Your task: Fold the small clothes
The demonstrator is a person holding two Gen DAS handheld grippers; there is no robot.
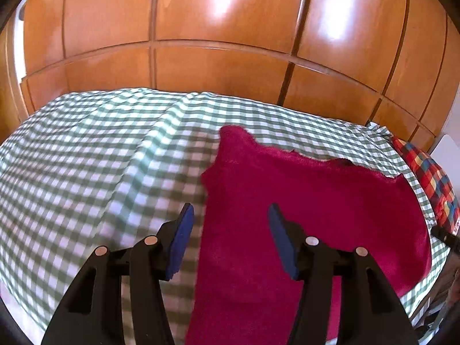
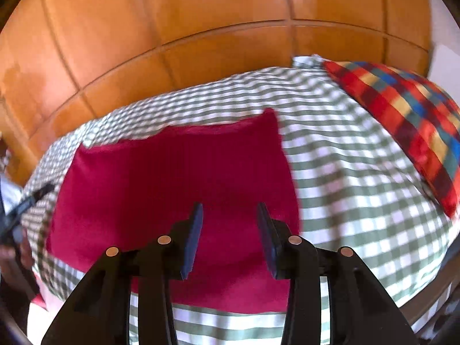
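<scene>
The left tool (image 1: 230, 238) hung with its blue-padded fingers (image 1: 180, 241) spread apart and nothing between them, above the left border of a crimson cloth (image 1: 302, 201) that lay spread on the bed (image 1: 86, 158). The cloth's left edge ran up between the two fingers, so the left finger stood over checked bedcover and the right over crimson fabric. The right tool (image 2: 230, 238) likewise had its fingers (image 2: 193, 238) parted and empty, poised over the near part of the same cloth (image 2: 172, 181); whether either tool touched the fabric could not be told. Ahead of both tools the cloth stretched away flat, its far edge uneven. To the right of the right tool, farther off, a multicoloured checked pillow (image 2: 402, 115) rested on the green-and-white cover. Beyond the bed stood a wooden panelled wardrobe (image 1: 201, 28).
</scene>
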